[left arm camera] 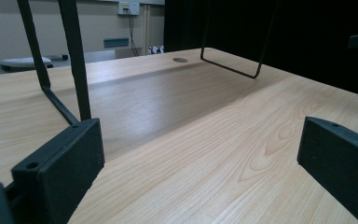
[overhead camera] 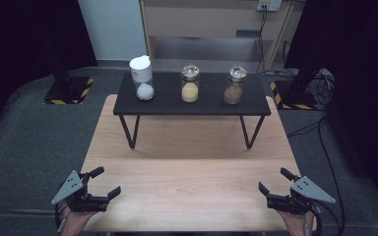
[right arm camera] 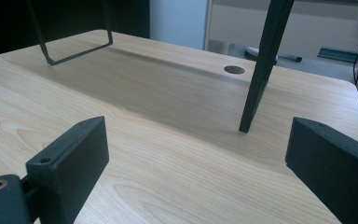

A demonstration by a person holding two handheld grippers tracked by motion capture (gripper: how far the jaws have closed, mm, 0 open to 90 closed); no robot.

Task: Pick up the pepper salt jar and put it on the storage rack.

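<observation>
— Three jars stand in a row on a low black shelf (overhead camera: 256, 105) at the far side of the wooden worktop (overhead camera: 192, 172). From left: a jar of white powder (overhead camera: 143, 78) with a white lid, a jar of yellow grains (overhead camera: 190, 84), and a jar of brown powder (overhead camera: 235, 86).

— And the grippers?

— Both are at the near edge, well apart from each other. The left gripper (overhead camera: 103, 183) is at the near left corner and the right gripper (overhead camera: 271, 180) at the near right corner. Each has its jaws spread wide with nothing between them.

— How do the jars lie relative to them?

— Far off and higher up. All three sit on the raised shelf, well beyond the jaws across bare wood. The white jar is on the left gripper's side, the brown jar on the right's, the yellow one between. In the left gripper view and the right gripper view the jaws frame the shelf's thin black legs (right arm camera: 261, 70).

— What would a good reach need?

— I'd judge: lift above the shelf edge first, approach level, keep the jaws wide, and close around the jar's body below the lid so it stays upright.
</observation>
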